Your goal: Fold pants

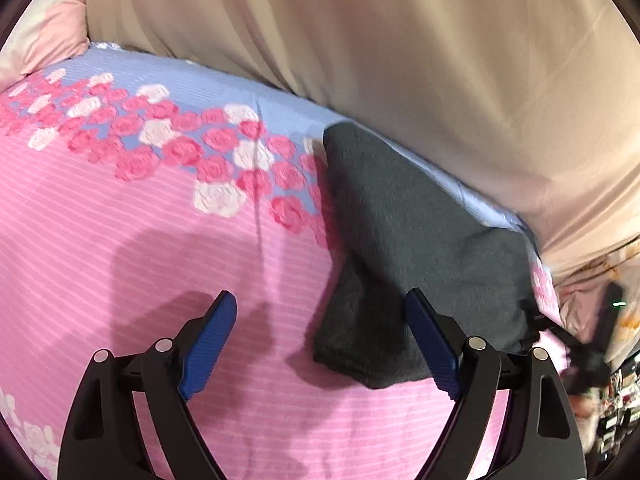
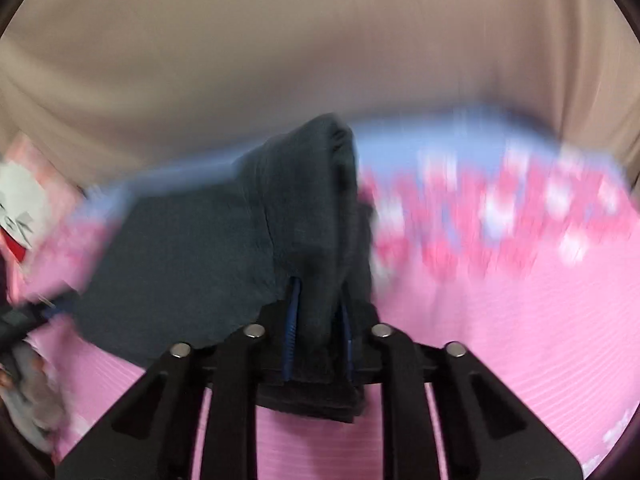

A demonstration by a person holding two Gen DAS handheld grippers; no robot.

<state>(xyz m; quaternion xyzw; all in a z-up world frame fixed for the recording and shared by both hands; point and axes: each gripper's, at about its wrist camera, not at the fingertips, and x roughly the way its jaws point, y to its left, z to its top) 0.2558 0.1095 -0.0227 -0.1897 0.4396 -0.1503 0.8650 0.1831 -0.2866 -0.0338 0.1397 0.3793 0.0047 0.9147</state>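
Beige curtain fabric (image 1: 400, 40) is hanging behind a bed covered by a pink striped bedspread (image 1: 120, 240) with a band of pink and white roses on blue running across it. Through the left wrist camera, the dark grey pants (image 1: 408, 232) are lying folded on the bedspread, reaching from the blue band near the curtain down toward the camera, with their near corner sitting between the blue pads of the left claw (image 1: 320, 340). That claw is standing spread wide above the bedspread, gripping nothing, and its shadow is falling on the pink stripes to the left. A pink pillow (image 1: 52, 36) is resting at the far left corner, and blurred clutter is showing at the right edge. Through the right wrist camera, heavily smeared by motion blur, the right claw (image 2: 318, 320) is pressing together on a thick bunch of the pants (image 2: 200, 260), which is rising in a ridge straight ahead while the rest is spreading flat to the left on the bedspread (image 2: 520, 340).
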